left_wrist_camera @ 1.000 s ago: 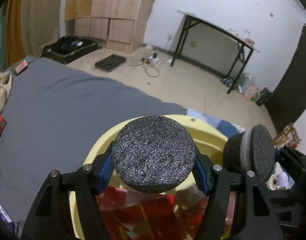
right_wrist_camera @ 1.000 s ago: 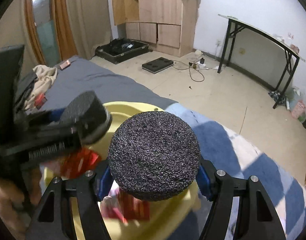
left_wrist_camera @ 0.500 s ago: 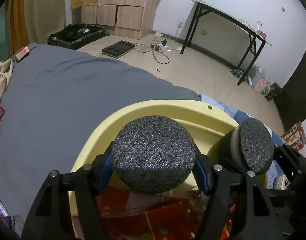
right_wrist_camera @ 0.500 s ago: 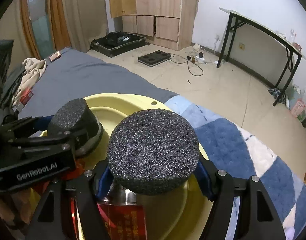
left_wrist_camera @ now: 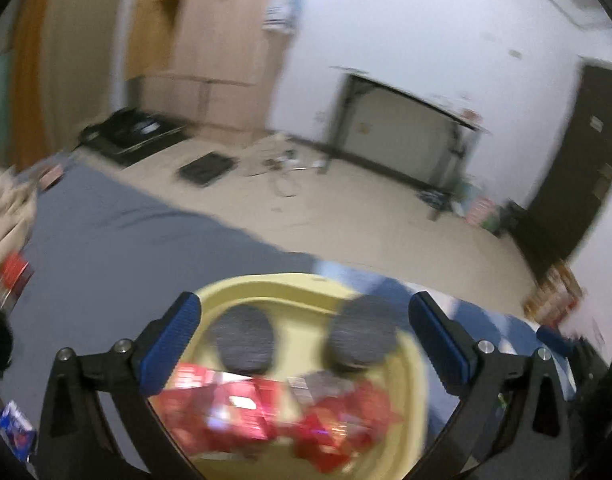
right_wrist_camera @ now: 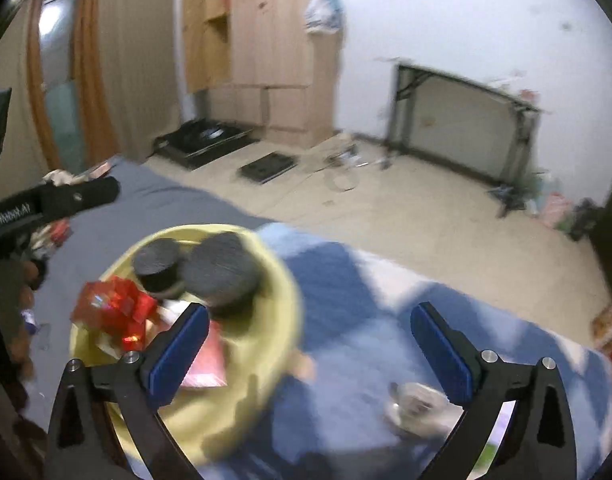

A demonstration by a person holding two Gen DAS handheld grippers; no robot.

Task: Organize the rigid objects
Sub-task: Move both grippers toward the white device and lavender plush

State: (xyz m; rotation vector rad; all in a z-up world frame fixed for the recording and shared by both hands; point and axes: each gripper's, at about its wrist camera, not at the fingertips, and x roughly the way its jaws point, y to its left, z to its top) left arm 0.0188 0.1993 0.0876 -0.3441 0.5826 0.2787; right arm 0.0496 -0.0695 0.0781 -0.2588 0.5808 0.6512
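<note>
Two black foam discs lie side by side in a yellow basin [left_wrist_camera: 266, 288] on the bed: the left disc [left_wrist_camera: 242, 338] and the right disc [left_wrist_camera: 364, 334]. Both show in the right wrist view too, the smaller-looking one [right_wrist_camera: 156, 258] and the nearer one [right_wrist_camera: 220, 268], inside the basin [right_wrist_camera: 284, 300]. Red packets [left_wrist_camera: 266, 412] lie in the basin's near part. My left gripper [left_wrist_camera: 304, 344] is open and empty above the basin. My right gripper [right_wrist_camera: 308, 350] is open and empty, to the right of the basin over a blue and white blanket. Both views are motion-blurred.
The basin sits on a bed with a grey sheet [left_wrist_camera: 106, 248] and a blue-white blanket [right_wrist_camera: 346, 304]. A small round white object [right_wrist_camera: 416, 402] lies on the blanket. Clothes and red boxes [left_wrist_camera: 10, 272] lie at the bed's left. Beyond are floor, wardrobe and a folding table [left_wrist_camera: 406, 120].
Both grippers have opened and let go of their foam discs, which now lie in the basin. Both grippers have pulled back and up from the basin.
</note>
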